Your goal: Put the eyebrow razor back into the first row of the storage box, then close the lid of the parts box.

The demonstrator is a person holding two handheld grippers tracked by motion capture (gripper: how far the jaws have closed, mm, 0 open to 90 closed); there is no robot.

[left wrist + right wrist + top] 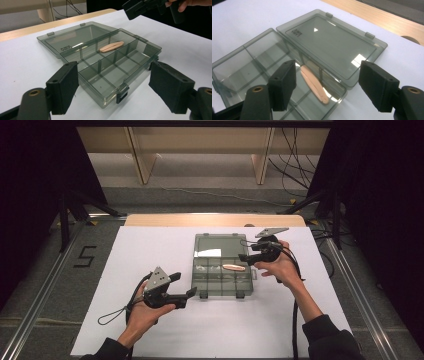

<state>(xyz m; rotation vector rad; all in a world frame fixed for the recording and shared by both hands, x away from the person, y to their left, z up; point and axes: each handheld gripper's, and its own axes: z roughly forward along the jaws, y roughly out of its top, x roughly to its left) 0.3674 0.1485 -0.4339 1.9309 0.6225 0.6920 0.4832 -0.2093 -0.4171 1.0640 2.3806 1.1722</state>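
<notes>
A smoky clear plastic organiser box point(222, 287) lies in the middle of the white sheet, with its lid point(216, 245) folded flat toward the far side. Dividers split the box point(140, 53) into several compartments. One flat pink stick point(234, 267) rests in a far right compartment, also visible as the pink stick point(111, 46) and the pink stick point(313, 83). My left gripper point(184, 285) is open at the box's near left corner, its jaws either side of the front latch point(122, 92). My right gripper point(246, 251) hovers open above the stick, empty, and shows again as the right gripper point(140, 7).
A white sheet point(150, 250) covers the table, with the wooden edge point(215, 220) showing at the back. Cables trail from both grippers. Black stands point(70, 210) flank the table, and a "5" mark point(86, 256) is on the floor at left.
</notes>
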